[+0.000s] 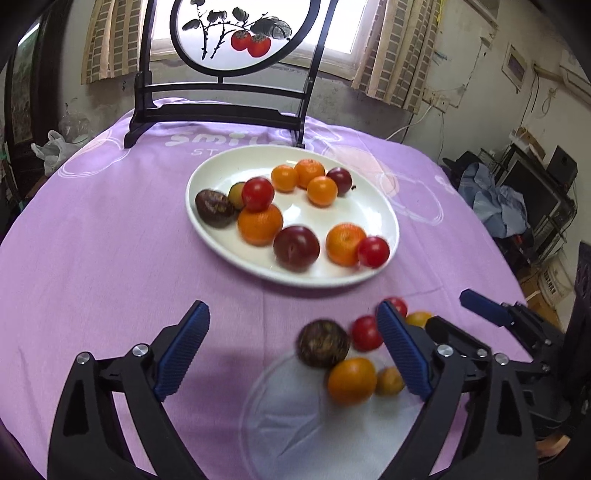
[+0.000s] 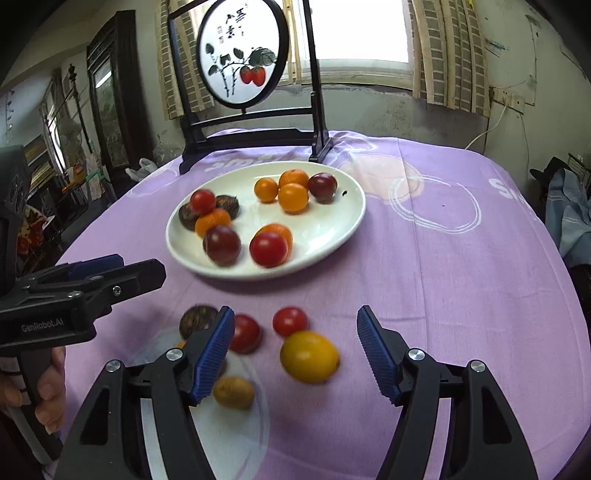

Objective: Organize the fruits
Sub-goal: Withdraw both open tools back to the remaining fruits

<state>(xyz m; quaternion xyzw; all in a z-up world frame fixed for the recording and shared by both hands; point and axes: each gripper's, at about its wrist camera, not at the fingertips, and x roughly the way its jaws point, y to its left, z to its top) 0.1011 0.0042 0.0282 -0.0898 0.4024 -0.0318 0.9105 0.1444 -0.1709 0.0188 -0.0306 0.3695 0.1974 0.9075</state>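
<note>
Both tools hanging spread over loose fruit on the purple-clothed bench [image 1: 92,221].

Left tool [image 1: 295,350] and right tool [image 2: 295,354] are gaping, empty; only the right view is showing the yellow fruit [image 2: 309,356] whole (plate [image 2: 332,225] sitting beyond).

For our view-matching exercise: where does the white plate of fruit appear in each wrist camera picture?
Left wrist view: white plate sits centre, slightly right, beyond the open jaws.
Right wrist view: white plate sits centre-left, upper middle.
Shared landmark: the round persimmon painting screen standing behind the plate.
</note>
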